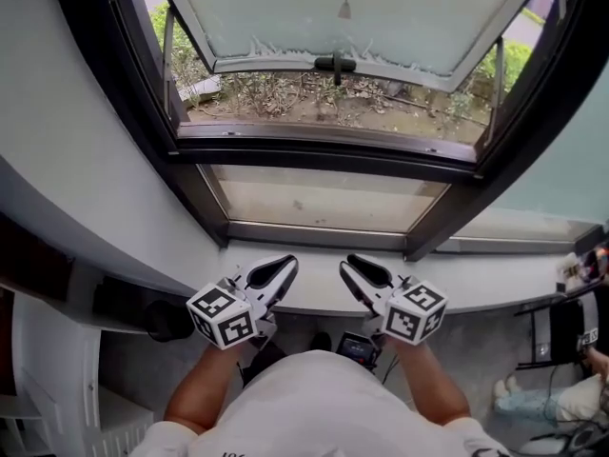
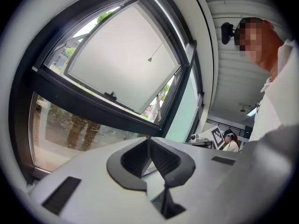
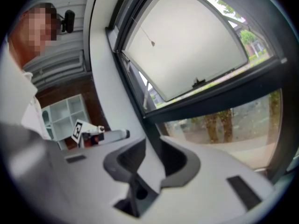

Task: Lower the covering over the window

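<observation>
**Both grippers held low before the sill, window covering's cord out of reach above**

Head view: the person holds both tools near the body, in front of the white sill (image 1: 495, 288). The left gripper (image 1: 283, 266) and the right gripper (image 1: 354, 265) lie side by side, tips pointing far toward the window and angled a little toward each other. Neither touches anything. Beyond them is a dark-framed window. Its upper sash (image 1: 238, 12) is tilted open outward, with a black handle (image 1: 334, 63) on its lower rail. A thin pull cord (image 1: 344, 9) with a small toggle hangs in front of the sash's pale pane, well above both grippers. Whether that pale surface is the covering or the glass cannot be told. Dry plants (image 1: 314, 93) show under the open sash.

Left gripper view: the left gripper (image 2: 148, 140) has its jaws pressed together at the tips, with nothing between them. The pull cord (image 2: 150, 59) hangs far ahead against the pale sash (image 2: 121, 59).

Right gripper view: the right gripper (image 3: 152, 141) has its jaws slightly spread, and only wall and window frame show through the narrow gap. The pull cord (image 3: 153, 43) hangs far off against the sash (image 3: 187, 45). A white shelf unit (image 3: 63, 113) stands to the left.
</observation>
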### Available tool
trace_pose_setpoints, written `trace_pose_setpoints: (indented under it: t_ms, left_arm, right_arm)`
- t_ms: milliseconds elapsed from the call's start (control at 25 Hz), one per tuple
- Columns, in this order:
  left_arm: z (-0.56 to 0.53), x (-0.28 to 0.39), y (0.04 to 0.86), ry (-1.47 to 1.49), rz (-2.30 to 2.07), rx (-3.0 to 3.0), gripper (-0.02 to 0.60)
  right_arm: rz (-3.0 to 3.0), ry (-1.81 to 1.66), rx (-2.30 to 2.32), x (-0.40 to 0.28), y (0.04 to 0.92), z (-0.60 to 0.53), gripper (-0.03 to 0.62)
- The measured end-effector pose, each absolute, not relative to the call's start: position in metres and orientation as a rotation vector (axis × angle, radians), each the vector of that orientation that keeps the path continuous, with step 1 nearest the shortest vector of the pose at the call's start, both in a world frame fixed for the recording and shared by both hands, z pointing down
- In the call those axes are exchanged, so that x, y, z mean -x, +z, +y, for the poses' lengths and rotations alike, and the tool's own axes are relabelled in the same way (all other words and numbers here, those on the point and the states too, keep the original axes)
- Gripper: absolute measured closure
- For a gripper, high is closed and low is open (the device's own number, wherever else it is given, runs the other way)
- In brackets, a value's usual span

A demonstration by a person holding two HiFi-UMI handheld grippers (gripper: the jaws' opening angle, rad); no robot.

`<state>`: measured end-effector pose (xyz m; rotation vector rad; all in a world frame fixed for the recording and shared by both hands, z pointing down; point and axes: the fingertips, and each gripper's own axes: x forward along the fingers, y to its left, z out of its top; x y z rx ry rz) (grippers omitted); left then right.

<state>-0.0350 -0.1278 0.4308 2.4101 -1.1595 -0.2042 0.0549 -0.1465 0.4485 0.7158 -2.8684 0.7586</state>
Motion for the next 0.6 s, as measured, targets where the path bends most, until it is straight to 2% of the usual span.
trace_pose_setpoints:
  t_ms: [600]
  left_arm:
    - [-0.143, 0.055, 0.425, -0.145, -1.082, -2.463, 0.555]
  right_arm:
    - [-2.86, 0.765, -0.828, -0.035, 0.444, -0.163, 0.505]
